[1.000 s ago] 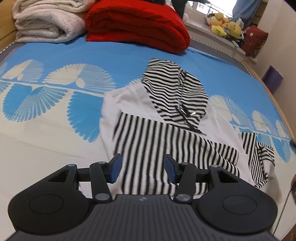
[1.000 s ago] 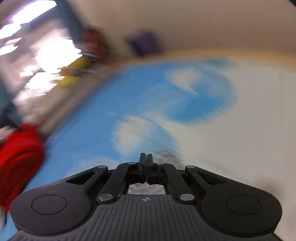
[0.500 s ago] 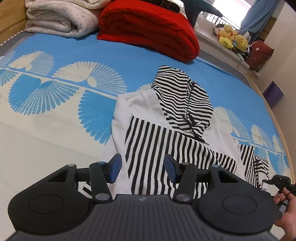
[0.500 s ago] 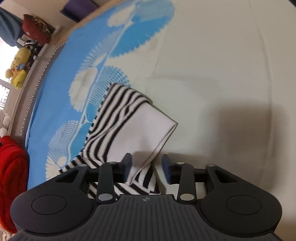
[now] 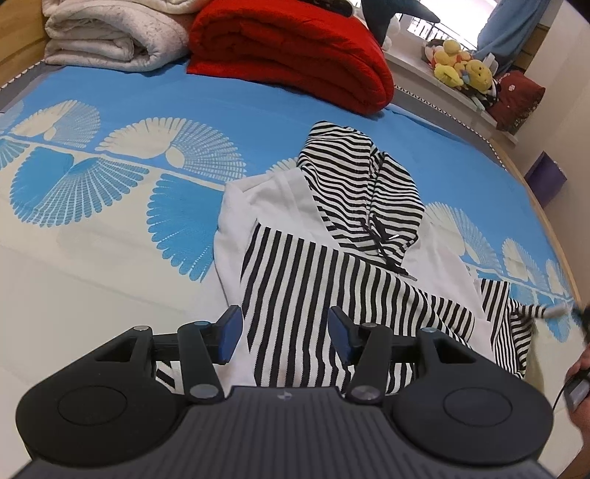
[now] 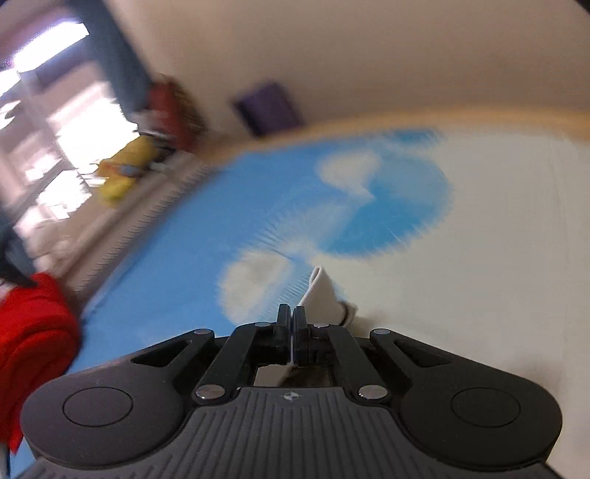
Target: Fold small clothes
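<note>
Two grippers — left gripper (image 5: 284, 333) wide open, empty, above the striped hoodie (image 5: 332, 258) on the bedsheet (image 5: 110, 258); right gripper (image 6: 291, 320) clamped on its sleeve cuff (image 6: 320, 294) at three o'clock.

Folded red blanket (image 5: 295, 55), white quilt (image 5: 110, 33), yellow plush toys (image 5: 461, 66).

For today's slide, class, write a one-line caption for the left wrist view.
Open left gripper hovers over a striped hoodie spread on the blue-and-white bedsheet, its right sleeve lifted.
</note>
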`<state>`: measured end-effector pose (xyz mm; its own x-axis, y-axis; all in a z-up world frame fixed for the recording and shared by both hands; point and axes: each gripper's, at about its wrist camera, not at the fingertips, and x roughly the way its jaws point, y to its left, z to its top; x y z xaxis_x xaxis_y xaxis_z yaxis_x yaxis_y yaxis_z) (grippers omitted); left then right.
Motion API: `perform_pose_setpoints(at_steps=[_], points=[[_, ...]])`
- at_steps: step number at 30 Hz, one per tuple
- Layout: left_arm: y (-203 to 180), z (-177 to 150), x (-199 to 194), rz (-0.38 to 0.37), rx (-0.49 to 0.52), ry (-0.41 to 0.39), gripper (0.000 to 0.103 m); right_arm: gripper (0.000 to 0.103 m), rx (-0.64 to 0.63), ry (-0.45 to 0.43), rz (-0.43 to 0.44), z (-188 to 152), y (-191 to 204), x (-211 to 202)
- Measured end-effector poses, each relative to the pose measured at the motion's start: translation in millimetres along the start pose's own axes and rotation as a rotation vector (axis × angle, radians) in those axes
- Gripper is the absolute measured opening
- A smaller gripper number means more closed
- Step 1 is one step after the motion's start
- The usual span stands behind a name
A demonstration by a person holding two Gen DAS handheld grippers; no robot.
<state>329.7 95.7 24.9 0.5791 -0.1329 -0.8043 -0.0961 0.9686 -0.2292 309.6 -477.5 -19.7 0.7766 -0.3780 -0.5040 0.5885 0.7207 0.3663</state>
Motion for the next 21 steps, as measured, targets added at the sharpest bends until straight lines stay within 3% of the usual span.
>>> perform_pose_setpoints(at_steps=[2,4,6,9,11,12,14,17,21], points=[[1.4,-0.2,-0.2,0.004,-0.002,-0.001,0.056,0.0,-0.187,-0.035,0.149,0.0,46.7,-16.6],[4.7,-0.3,-0.5,0.009,-0.01,-0.003,0.056,0.0,-0.352,-0.014,0.373,-11.3,97.7,-38.6],[8.0,0.2,-1.5,0.015,-0.018,-0.005,0.056,0.0,-0.503,0.103,0.66,-37.0,152.2,-63.8],[13.8,1.8,-2.2,0.023,-0.027,-0.008,0.056,0.0,-0.602,0.314,0.908,-89.5,210.8,-92.6],[17.7,2.9,-1.8,0.028,-0.034,-0.006,0.056,0.018,-0.587,0.433,0.919,-121.6,231.3,-97.1],[19.6,3.2,-1.9,0.03,-0.039,-0.006,0.056,0.038,-0.551,0.495,0.901,-133.3,235.4,-96.4],[23.1,3.9,-1.4,0.029,-0.051,-0.003,0.056,0.041,-0.461,0.561,0.866,-137.4,233.1,-89.7],[27.1,4.2,0.3,0.022,-0.074,0.004,0.056,0.041,-0.405,0.524,0.791,-112.2,220.0,-101.0],[30.5,3.7,8.0,-0.016,-0.124,0.03,0.054,0.044,-0.369,0.446,0.548,-66.3,194.5,-113.2]])
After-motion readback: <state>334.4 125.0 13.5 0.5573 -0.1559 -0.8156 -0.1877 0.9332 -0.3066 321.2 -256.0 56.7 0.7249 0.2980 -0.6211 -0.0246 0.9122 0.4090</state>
